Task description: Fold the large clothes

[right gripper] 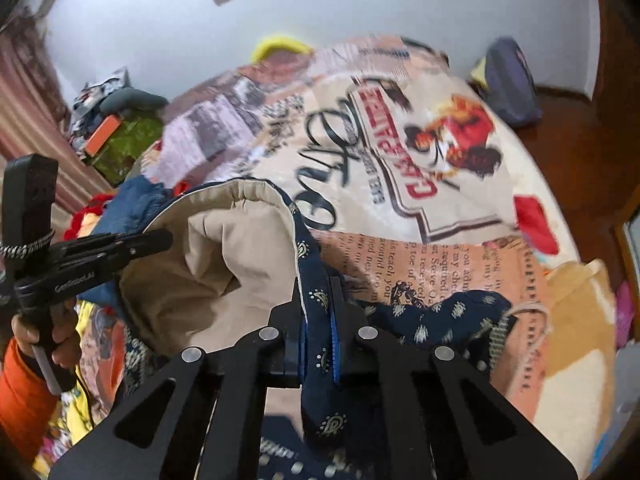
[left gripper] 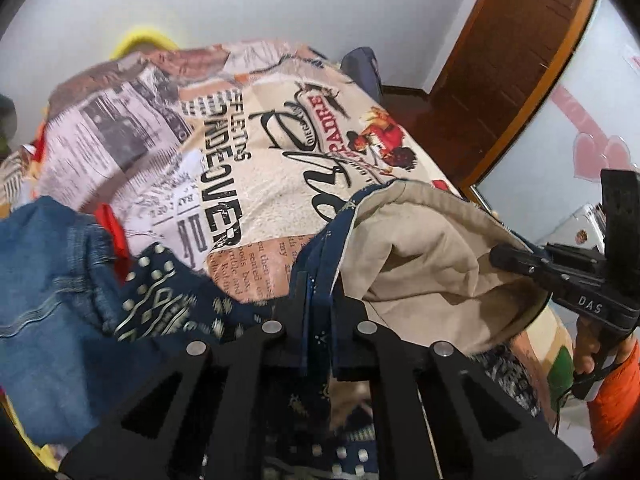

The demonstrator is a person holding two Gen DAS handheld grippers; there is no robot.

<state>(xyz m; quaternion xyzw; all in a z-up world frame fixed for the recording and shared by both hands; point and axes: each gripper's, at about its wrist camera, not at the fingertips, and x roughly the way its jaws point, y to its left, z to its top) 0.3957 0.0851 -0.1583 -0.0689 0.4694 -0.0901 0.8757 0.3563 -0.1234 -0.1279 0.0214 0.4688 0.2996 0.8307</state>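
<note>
Left tongs (left gripper: pixel 318 300): closed tight on the navy patterned hem of the garment (left gripper: pixel 432 256), cloth pinched between the blue pads. Right tongs (right gripper: pixel 318 308): likewise clamped on the same navy hem, cloth running up between the fingers. The garment hangs between the two tongs, held up above the bed, its beige lining (right gripper: pixel 208 264) facing outward and sagging in folds. In each view the opposite tongs appears at the frame edge against the lining; its grip is not resolved from there. To the left, denim clothing (left gripper: pixel 44 280) lies in a heap. Beyond, the printed bedspread (left gripper: pixel 272 176) covers the bed. Farthest: the white wall (right gripper: pixel 168 16) and a brown wooden door (left gripper: pixel 508 64).
</note>
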